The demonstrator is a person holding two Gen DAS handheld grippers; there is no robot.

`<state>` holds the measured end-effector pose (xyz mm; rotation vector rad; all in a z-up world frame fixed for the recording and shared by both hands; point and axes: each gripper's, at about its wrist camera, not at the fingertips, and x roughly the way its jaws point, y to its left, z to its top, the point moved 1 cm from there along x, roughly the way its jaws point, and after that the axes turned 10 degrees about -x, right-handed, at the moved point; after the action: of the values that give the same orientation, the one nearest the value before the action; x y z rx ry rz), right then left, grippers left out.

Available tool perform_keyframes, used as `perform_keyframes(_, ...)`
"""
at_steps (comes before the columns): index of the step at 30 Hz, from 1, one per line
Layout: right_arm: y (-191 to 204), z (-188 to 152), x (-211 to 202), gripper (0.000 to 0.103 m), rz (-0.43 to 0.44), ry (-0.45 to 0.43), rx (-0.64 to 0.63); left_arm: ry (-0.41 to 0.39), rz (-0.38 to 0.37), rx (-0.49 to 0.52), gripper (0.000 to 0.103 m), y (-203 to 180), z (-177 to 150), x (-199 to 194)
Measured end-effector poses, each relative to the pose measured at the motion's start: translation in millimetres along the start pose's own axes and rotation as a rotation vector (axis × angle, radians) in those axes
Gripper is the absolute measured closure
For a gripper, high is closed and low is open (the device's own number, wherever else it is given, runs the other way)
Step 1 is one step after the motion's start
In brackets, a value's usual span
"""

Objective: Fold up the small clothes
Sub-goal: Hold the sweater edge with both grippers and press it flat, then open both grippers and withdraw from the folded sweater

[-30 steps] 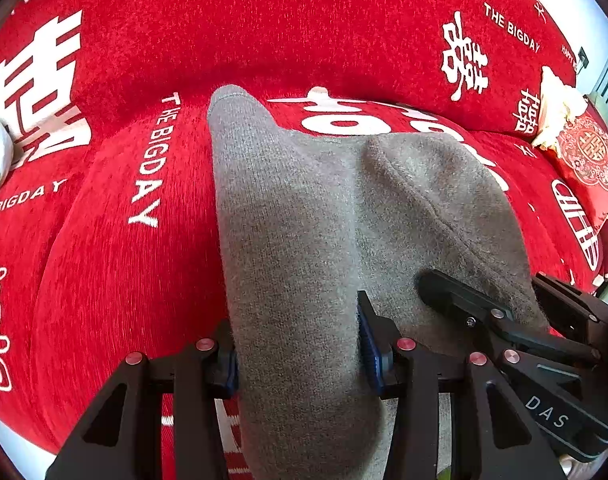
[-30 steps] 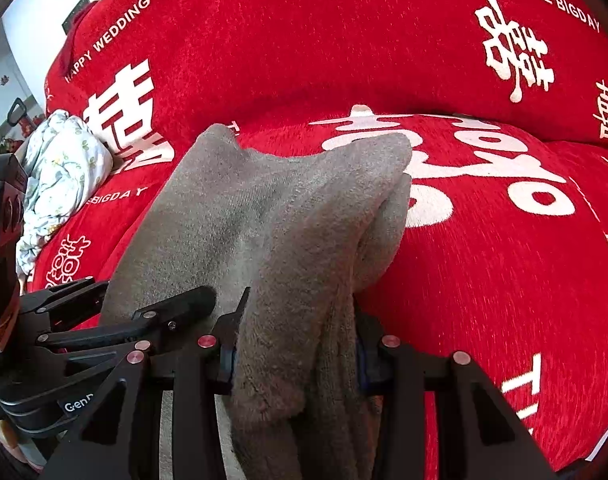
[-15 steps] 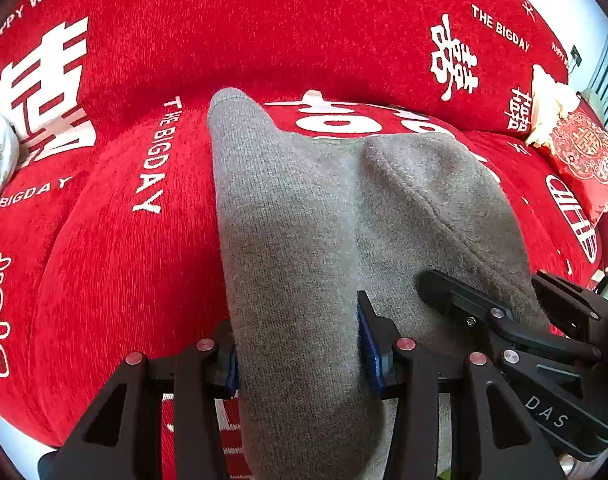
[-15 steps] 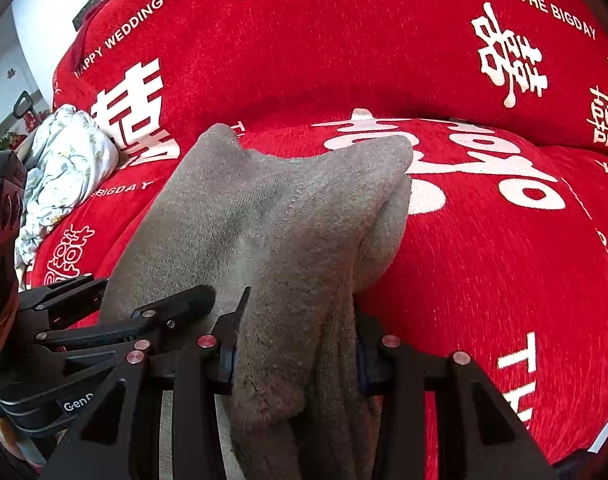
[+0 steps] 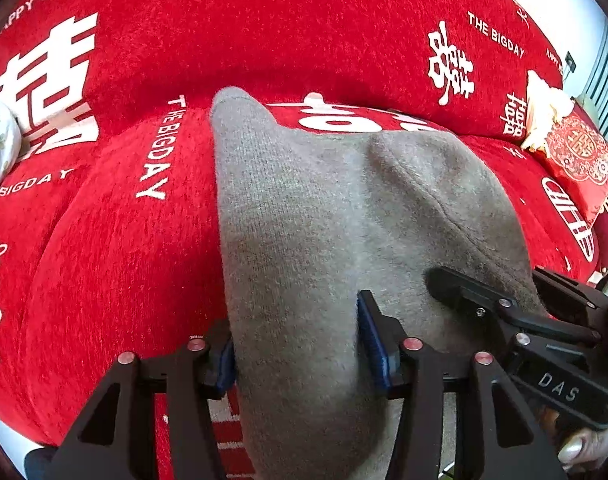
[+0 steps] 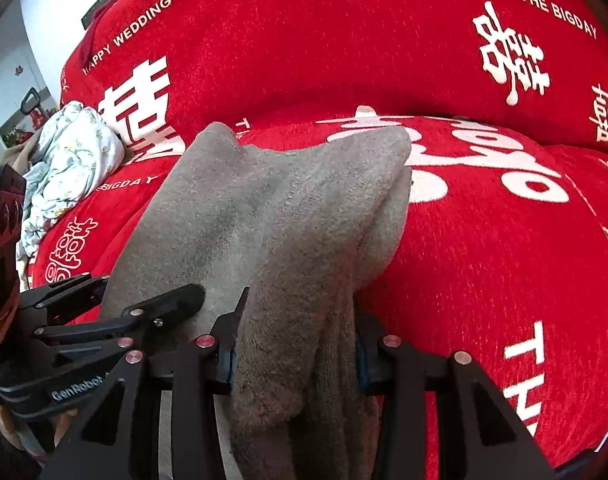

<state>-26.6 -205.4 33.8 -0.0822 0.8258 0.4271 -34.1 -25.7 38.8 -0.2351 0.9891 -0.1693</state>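
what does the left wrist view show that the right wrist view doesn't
Only the left wrist view shows the embroidered red cushion at the far right, and the person's fingertip under the other tool. Only the right wrist view shows the floral bundle of cloth at the left and a patch of white wall. Both show the grey knit garment clamped by the left gripper and the right gripper, over the red wedding-print cover.

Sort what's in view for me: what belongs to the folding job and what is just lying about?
In the job:
grey knit garment, gripped at its near edge by both tools
left gripper
right gripper

Lying about:
red sofa cover underneath
floral cloth bundle
red embroidered cushion
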Motion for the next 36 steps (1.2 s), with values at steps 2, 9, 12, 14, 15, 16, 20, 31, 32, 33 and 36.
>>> perform_keyframes(2, -3, -3, 1, 0.055, 0.010, 0.001, 0.008, -0.010, -0.003, 0.007, 0.044, 1, -3, -1)
perform_keyframes(9, -30, -14, -3, 0.037, 0.033, -0.002, 0.073, -0.026, 0.006, -0.040, 0.018, 23, -3, -16)
perform_keyframes(12, -37, -6, -24, 0.035, -0.011, -0.062, 0.082, -0.079, 0.022, -0.068, 0.018, 26, 10, -31)
perform_keyframes(14, -36, 6, -34, 0.035, 0.003, -0.114, 0.063, -0.092, 0.028, -0.069, 0.018, 22, 27, -33)
perform_keyframes(15, -34, 11, -35, 0.035, 0.016, -0.125, 0.049, -0.080, 0.074, -0.058, 0.018, 17, 37, -27)
perform_keyframes(16, -31, 17, -34, 0.035, 0.034, -0.134, 0.031, -0.068, 0.128, -0.044, 0.018, 14, 43, -19)
perform_keyframes(20, -26, 34, -1, 0.035, 0.171, -0.071, 0.021, 0.017, 0.262, -0.008, 0.018, 11, 61, 21)
perform_keyframes(31, -7, 24, -14, 0.035, 0.169, -0.058, -0.036, -0.038, 0.264, 0.012, 0.016, -3, 36, -7)
perform_keyframes(32, 1, 18, -24, 0.035, 0.179, -0.073, -0.064, -0.048, 0.269, 0.016, 0.016, -4, 32, -12)
perform_keyframes(33, 9, 10, -32, 0.033, 0.195, -0.083, -0.090, -0.058, 0.273, 0.018, 0.016, -5, 25, -17)
perform_keyframes(36, 24, -15, -35, 0.030, 0.218, -0.069, -0.130, -0.065, 0.272, 0.023, 0.016, -3, 1, -24)
